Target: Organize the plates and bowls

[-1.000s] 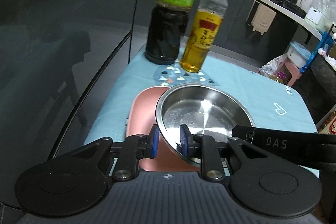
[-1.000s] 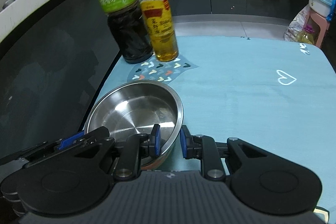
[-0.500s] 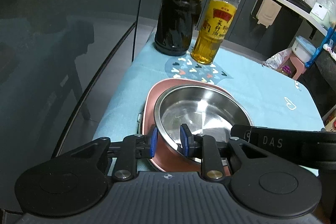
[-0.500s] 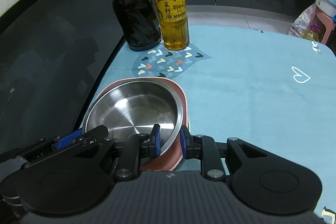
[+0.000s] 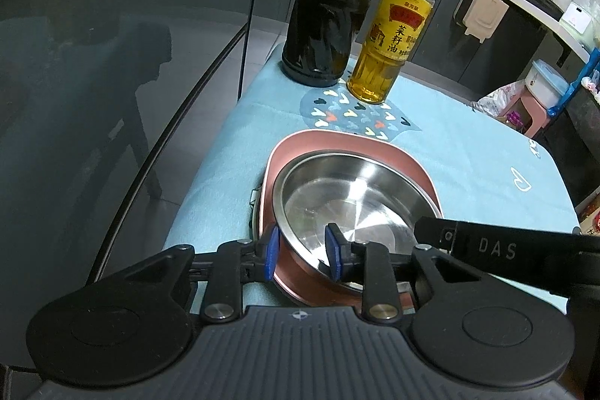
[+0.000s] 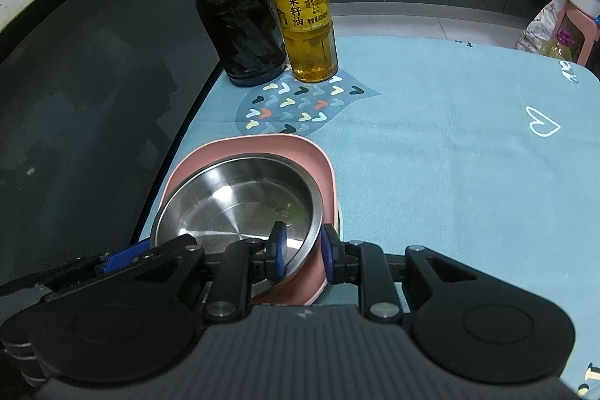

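Observation:
A steel bowl (image 5: 348,197) sits inside a pink square plate (image 5: 375,147) on the blue table mat. My left gripper (image 5: 302,255) straddles the near left rims of both, its jaws slightly apart. My right gripper (image 6: 302,252) straddles the near right rims of the steel bowl (image 6: 232,201) and the pink plate (image 6: 262,145), its jaws slightly apart too. The right gripper's body shows in the left wrist view (image 5: 506,250).
A dark vinegar bottle (image 5: 330,25) and a yellow oil bottle (image 5: 397,44) stand at the mat's far left, beyond the plate. They also show in the right wrist view, the vinegar (image 6: 236,21) and the oil (image 6: 303,17). A dark glass panel borders the table's left edge (image 5: 180,107).
The steel bowl came down into the pink plate. Both grippers' jaws have widened a little around the rims.

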